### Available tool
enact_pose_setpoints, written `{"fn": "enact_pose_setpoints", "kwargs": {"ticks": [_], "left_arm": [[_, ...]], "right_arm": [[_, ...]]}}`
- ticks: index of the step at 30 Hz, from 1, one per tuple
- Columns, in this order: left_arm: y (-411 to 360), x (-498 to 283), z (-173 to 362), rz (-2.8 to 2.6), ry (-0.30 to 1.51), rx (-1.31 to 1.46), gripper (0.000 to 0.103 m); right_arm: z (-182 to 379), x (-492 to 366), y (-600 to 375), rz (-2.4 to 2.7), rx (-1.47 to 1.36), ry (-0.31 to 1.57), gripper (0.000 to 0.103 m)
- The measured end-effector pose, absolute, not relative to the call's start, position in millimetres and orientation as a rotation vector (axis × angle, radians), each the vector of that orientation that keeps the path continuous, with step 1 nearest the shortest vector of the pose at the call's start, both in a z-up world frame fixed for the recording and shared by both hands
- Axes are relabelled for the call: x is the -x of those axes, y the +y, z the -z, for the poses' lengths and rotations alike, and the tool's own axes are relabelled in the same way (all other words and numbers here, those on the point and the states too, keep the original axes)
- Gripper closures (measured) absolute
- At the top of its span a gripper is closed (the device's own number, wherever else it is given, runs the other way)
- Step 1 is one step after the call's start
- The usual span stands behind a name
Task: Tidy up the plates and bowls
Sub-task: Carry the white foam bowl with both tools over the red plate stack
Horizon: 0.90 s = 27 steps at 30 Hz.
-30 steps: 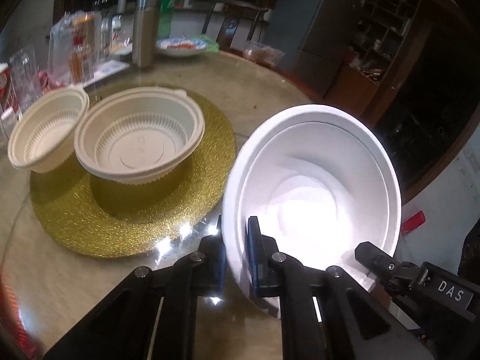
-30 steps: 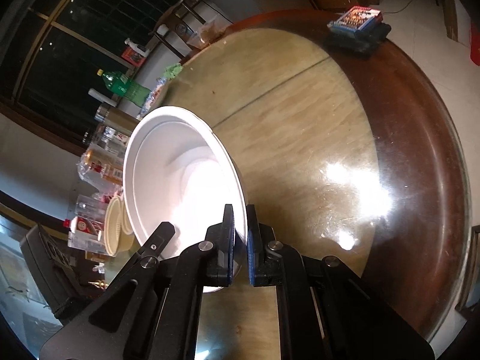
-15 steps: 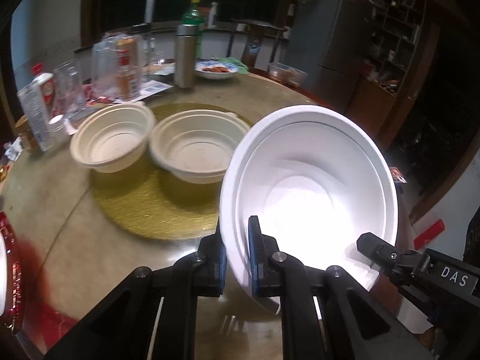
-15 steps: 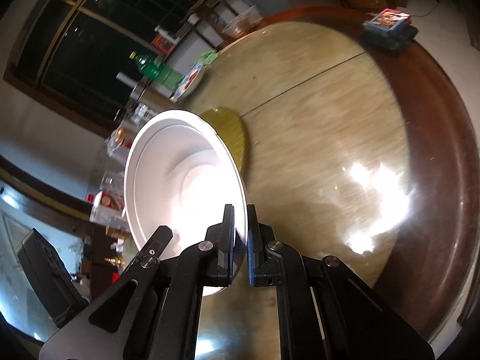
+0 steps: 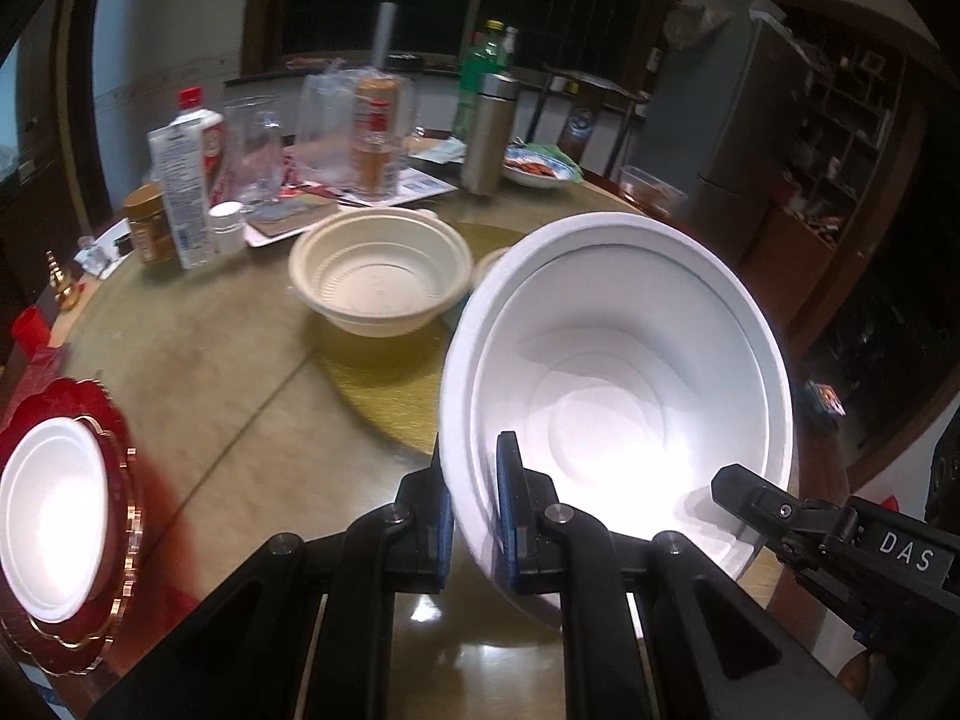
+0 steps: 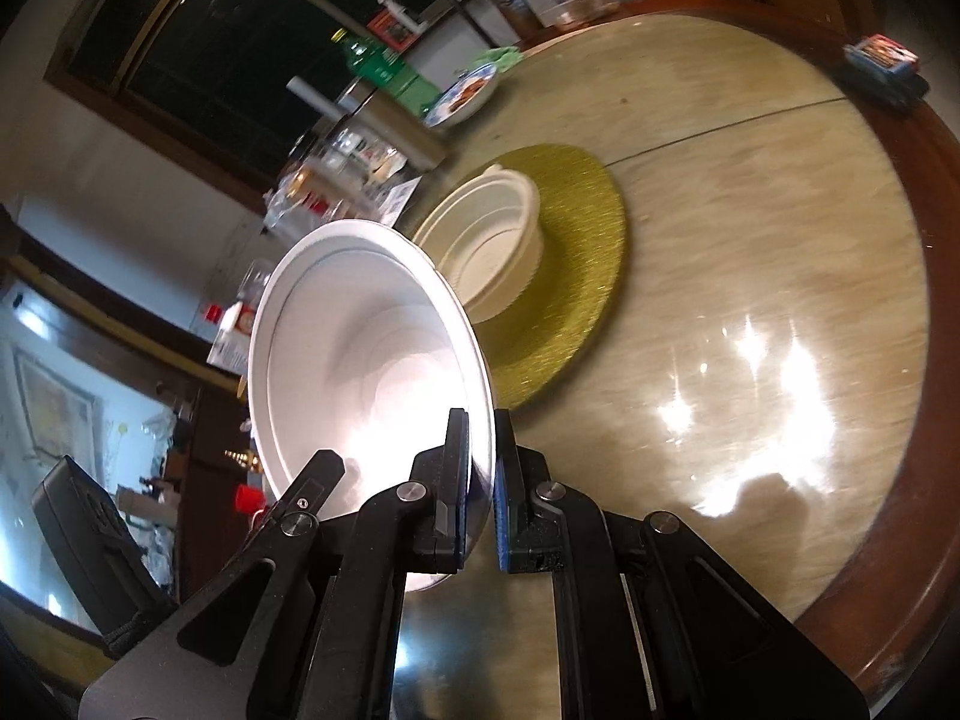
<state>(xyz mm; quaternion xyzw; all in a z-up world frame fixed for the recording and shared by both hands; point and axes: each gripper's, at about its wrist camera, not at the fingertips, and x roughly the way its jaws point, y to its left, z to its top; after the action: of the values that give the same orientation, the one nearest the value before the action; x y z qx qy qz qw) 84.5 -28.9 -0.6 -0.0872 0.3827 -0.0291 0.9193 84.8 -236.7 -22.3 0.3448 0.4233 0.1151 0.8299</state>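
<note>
Two grippers share one load above a round wooden table (image 6: 750,192), whose pale top has a dark brown rim. On the table lies a gold placemat (image 6: 576,276), and on the mat stand cream bowls: one cream bowl (image 5: 378,273) shows whole in the left wrist view, and beside it only a sliver of a second cream bowl (image 5: 489,261) peeks out behind the held load, which in the right wrist view seems to be the cream bowl (image 6: 486,246) seen there, though blur and the white rim in front make that hard to settle. The large white bowl (image 5: 618,396) is held off the table, tilted so its hollow faces both cameras, in front of the mat. The left gripper (image 5: 474,516) is clamped on the bowl's near left rim, one pad outside and one inside the wall; the right gripper (image 6: 480,480) is pinched tight on the opposite edge, and its black body shows at the lower right of the left wrist view. At the table's left edge a red scalloped plate (image 5: 129,516) carries a smaller white bowl (image 5: 54,516). At the far side stand bottles, jars and a metal flask (image 5: 489,126), plus a dish of food (image 5: 537,171).
</note>
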Motion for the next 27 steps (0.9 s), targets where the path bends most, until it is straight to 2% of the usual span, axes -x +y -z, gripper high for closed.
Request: {"fn": "enact_pose_setpoints", "kwargs": {"ticks": [27], "left_arm": [[76.8, -42.4, -14.2, -0.132, 0.697, 0.257, 0.092]], "right_arm": [[5.4, -96.7, -119.7, -0.435, -0.6, 0.943, 0.096]]}}
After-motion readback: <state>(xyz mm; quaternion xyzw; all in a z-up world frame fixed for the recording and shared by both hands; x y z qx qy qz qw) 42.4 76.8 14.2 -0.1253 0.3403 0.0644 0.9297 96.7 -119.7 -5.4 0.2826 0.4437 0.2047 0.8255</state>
